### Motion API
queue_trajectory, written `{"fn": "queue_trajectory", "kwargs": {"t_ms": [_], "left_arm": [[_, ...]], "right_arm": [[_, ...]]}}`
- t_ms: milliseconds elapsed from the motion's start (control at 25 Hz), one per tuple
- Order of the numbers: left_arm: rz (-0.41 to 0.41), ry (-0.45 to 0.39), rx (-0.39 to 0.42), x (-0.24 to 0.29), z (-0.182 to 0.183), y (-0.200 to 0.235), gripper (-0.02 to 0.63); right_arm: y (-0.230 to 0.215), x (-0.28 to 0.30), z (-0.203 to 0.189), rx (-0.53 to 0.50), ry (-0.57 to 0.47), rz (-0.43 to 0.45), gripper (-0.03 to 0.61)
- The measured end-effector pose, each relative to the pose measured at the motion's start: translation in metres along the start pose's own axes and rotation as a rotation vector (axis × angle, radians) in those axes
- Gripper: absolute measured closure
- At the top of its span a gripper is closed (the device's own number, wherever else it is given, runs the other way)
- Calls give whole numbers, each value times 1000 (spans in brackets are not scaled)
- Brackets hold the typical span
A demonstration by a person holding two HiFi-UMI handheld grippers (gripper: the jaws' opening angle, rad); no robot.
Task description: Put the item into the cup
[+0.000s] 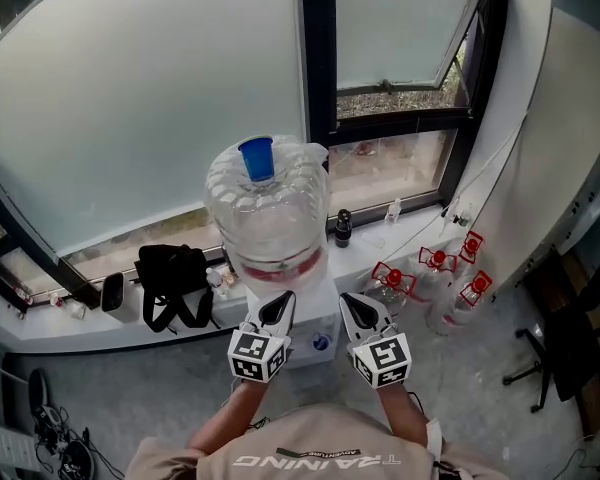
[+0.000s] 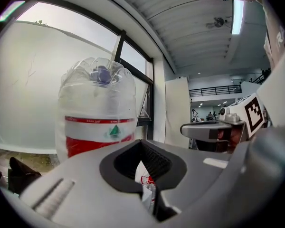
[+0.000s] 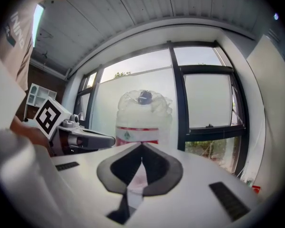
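So, not started: left tongs (image 1: 279, 306) and right tongs (image 1: 356, 308) both closed, empty, facing the water jug (image 1: 268, 218). No cup visible; find it next.

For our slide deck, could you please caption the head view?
Left gripper and right gripper, jaws shut, before a blue-capped water jug at the window.
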State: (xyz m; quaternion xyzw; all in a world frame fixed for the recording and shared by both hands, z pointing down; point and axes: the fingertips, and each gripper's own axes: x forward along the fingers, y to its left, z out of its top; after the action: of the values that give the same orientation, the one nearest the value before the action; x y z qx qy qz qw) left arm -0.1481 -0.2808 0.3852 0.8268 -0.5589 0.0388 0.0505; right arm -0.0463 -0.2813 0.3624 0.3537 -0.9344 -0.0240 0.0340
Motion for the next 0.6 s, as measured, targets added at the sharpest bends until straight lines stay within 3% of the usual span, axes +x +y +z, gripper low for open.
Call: {"fn": "queue_trajectory", "kwargs": {"t_ms": [600], "left_arm": [[-42, 18, 32, 5, -9, -2, 606]], "right_arm": [[6, -8, -12, 3, 27, -4, 568]]}}
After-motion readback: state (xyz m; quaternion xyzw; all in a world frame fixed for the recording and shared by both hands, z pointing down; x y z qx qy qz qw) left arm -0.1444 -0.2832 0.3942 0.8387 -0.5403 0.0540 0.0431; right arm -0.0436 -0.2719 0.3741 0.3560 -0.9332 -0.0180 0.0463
